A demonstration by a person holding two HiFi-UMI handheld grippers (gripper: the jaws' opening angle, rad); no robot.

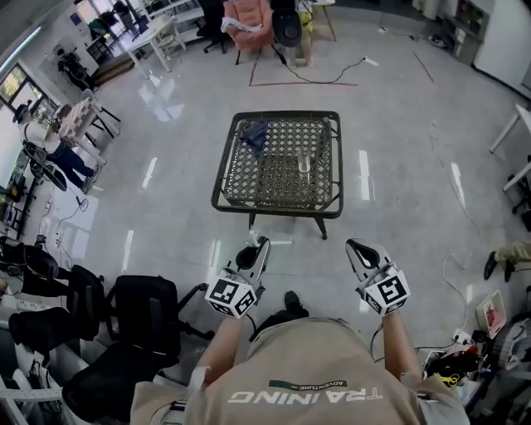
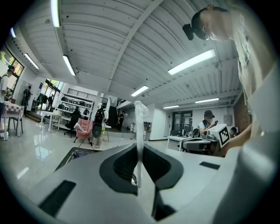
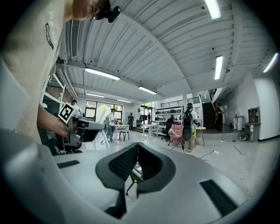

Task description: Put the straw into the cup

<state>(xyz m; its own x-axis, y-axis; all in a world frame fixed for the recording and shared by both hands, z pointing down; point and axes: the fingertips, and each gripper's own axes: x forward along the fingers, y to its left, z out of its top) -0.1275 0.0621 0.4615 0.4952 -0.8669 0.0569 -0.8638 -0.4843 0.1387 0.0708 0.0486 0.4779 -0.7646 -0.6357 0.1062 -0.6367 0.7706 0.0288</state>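
A low table (image 1: pixel 224 178) with a dark woven top stands ahead of me on the glossy floor. On its right half stands a clear cup (image 1: pixel 304 163), and a blue cloth (image 1: pixel 253 133) lies at its far left. My left gripper (image 1: pixel 260 243) is held short of the table's near edge, shut on a thin white straw (image 2: pixel 139 131). The straw stands upright between the jaws in the left gripper view, its top crumpled. My right gripper (image 1: pixel 357 246) is level with it on the right, its jaws (image 3: pixel 136 147) together with nothing in them.
Black office chairs (image 1: pixel 124 324) crowd the lower left. A pink chair (image 1: pixel 249 21) and a floor cable (image 1: pixel 315 80) lie beyond the table. Someone's shoes (image 1: pixel 498 264) show at the right edge. Desks and people stand in the background of both gripper views.
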